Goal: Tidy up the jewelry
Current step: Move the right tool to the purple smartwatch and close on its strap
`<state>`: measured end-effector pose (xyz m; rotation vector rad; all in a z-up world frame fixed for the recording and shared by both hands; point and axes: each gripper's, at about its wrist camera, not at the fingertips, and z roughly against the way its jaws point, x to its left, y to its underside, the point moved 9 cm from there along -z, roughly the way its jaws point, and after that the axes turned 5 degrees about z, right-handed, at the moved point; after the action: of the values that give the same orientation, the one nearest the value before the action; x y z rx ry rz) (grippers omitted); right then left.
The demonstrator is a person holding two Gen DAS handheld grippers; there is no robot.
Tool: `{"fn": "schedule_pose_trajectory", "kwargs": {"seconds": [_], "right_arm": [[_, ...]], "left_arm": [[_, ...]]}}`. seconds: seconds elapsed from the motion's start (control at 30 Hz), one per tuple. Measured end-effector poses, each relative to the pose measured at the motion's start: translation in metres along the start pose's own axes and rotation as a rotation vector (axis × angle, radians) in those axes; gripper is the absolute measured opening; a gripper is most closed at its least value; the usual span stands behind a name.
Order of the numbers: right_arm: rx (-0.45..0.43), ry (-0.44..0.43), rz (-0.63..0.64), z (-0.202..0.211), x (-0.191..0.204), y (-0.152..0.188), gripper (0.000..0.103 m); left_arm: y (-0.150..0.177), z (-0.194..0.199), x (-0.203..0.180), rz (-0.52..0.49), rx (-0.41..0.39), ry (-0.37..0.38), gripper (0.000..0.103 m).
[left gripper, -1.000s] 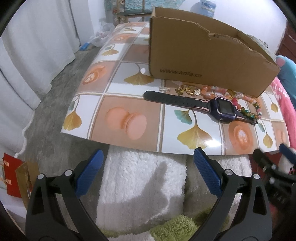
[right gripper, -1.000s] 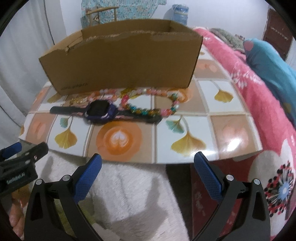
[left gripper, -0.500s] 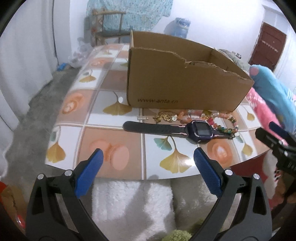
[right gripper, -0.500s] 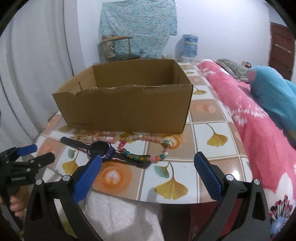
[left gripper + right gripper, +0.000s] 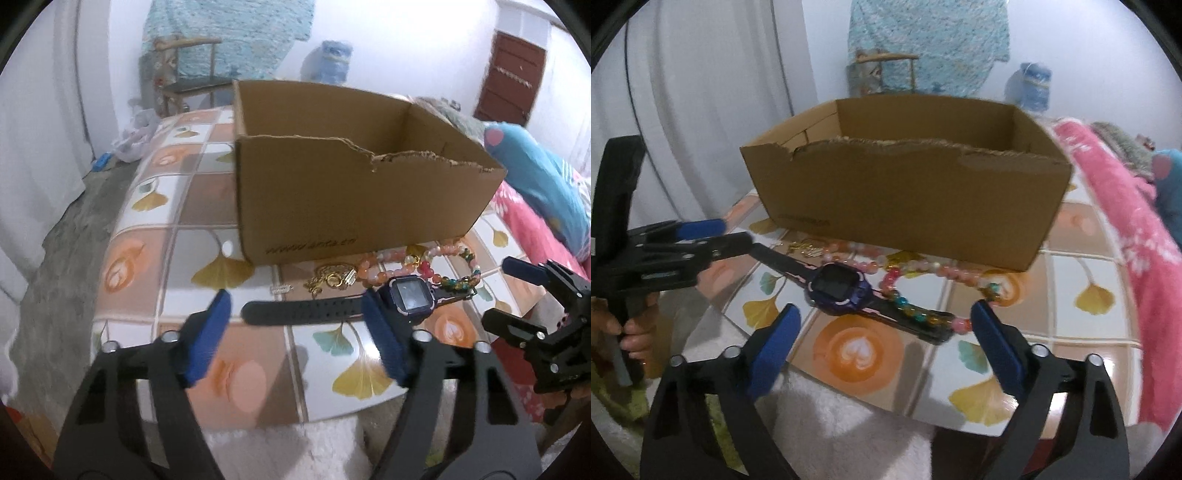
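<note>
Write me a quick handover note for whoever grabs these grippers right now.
Left gripper: open, nothing held, jaws just been closing, hovering near the watch strap.
Right gripper: open, nothing held, jaws just been closing a little, near the watch's other end.
Watch, bead bracelets and gold chain all lie on the table in front of the box.
Done: nothing visible in the box, though its floor is partly hidden.
Left: move every piece into the box.

Left gripper (image 5: 295, 332), jaws just closing with nothing between, hovers over patterned table (image 5: 155, 258) edge before dark smartwatch (image 5: 369, 306), bead bracelets (image 5: 424, 264) and gold chain (image 5: 328, 278) beside open cardboard box (image 5: 351, 199).
</note>
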<state>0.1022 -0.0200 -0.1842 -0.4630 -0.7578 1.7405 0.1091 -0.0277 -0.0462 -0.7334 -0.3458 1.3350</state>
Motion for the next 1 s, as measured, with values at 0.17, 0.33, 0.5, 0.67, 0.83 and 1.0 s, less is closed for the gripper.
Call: {"fn": "schedule_pose_trajectory", "kwargs": {"seconds": [0.17,0.33,0.5,0.67,0.83,1.0], "right_arm": [[0.04,-0.097,-0.04,-0.014,-0.001,-0.003,0.071],[0.077,-0.197,-0.012,-0.02,0.003,-0.007,0.071],[0.107,-0.321,-0.004,-0.017,0.016,-0.01,0.071],[0.174,-0.398,-0.008,-0.018,0.03,0.004,0.071],[0.205,-0.328,-0.014,-0.028,0.017,0.01,0.071],[0.2,-0.31,-0.021,-0.028,0.009,0.002,0.071]], "left_arm": [[-0.004,-0.019,-0.011,-0.068,0.036,-0.014,0.037],[-0.003,-0.031,-0.022,-0.117,0.08,0.039,0.024],[-0.001,-0.036,-0.02,-0.141,0.101,0.04,0.012],[0.003,-0.041,-0.018,-0.141,0.122,0.037,0.012],[0.007,-0.045,-0.019,-0.151,0.126,0.042,0.012],[0.007,-0.046,-0.02,-0.163,0.126,0.051,0.012]]}}
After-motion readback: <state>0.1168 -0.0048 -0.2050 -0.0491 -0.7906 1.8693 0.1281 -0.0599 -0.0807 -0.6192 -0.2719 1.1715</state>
